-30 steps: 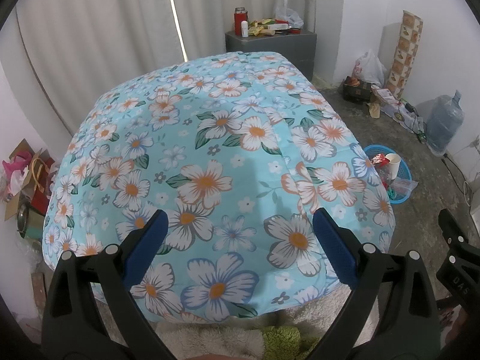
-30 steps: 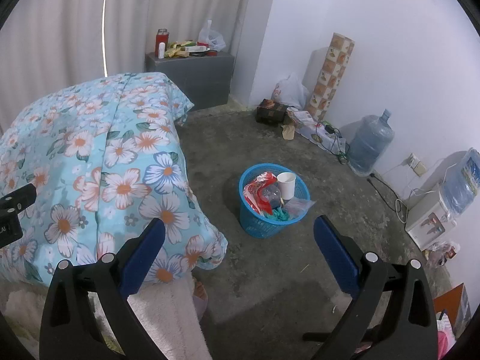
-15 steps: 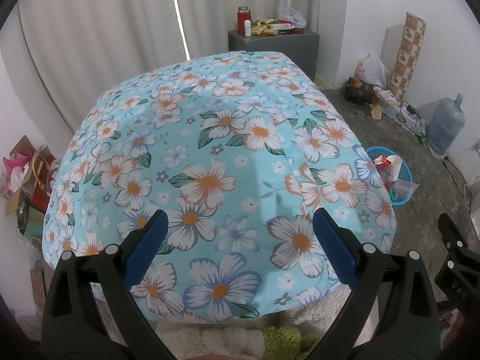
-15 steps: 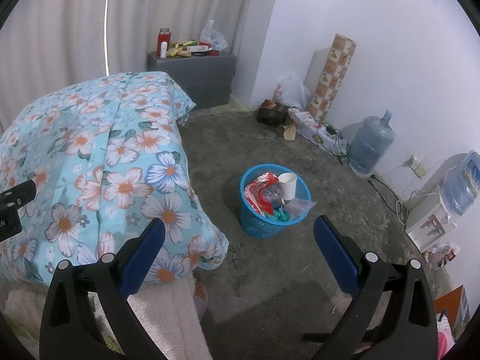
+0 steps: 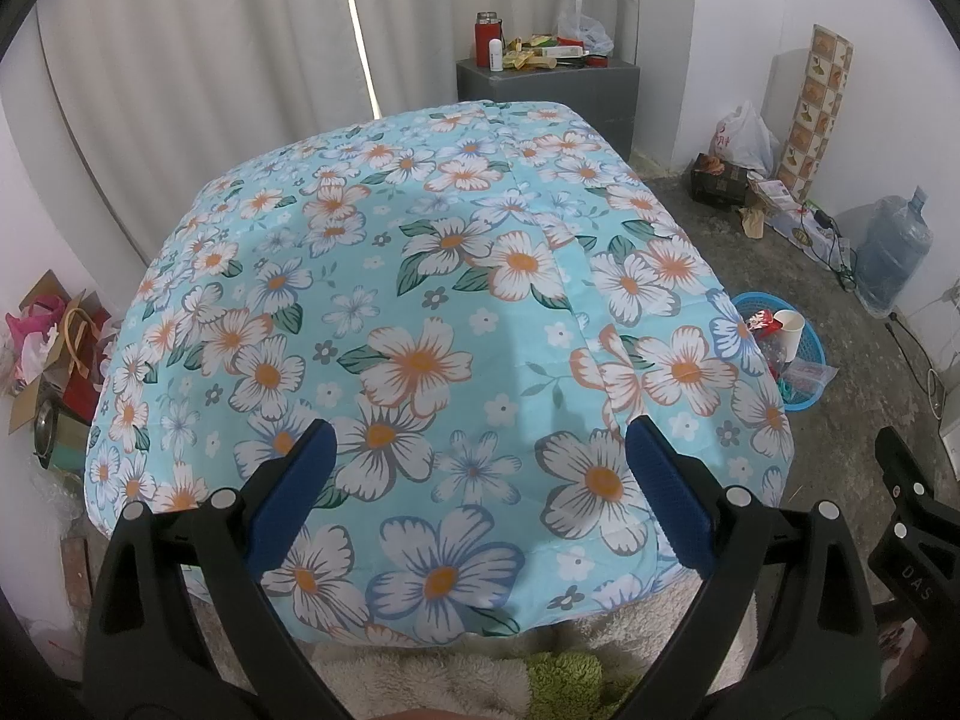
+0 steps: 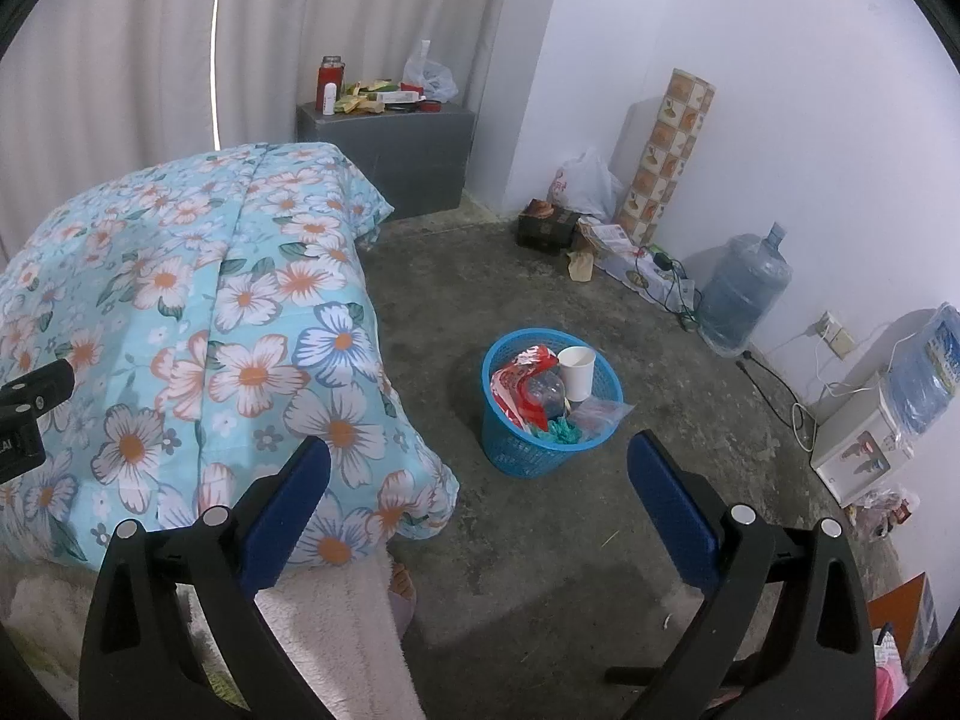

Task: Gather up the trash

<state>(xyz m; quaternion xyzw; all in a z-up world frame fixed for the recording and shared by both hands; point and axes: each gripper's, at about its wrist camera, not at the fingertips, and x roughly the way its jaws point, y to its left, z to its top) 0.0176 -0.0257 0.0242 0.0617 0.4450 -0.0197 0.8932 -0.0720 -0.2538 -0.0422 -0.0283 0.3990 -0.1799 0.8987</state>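
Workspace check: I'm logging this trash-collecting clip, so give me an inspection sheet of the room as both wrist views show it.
Surface: bare concrete floor; floral bedspread bare of litter.
Job's things: blue basket on the floor beside the bed, holding a white cup, red wrapper, clear bottle.
Clutter: grey cabinet topped with packets; bags and boxes along the wall; water jug.
Grippers: left claw open, empty, over the bed; right claw open, empty, facing the basket.
Cables: black cord along the floor to a wall socket.
Surroundings: curtains, white walls, water dispenser.
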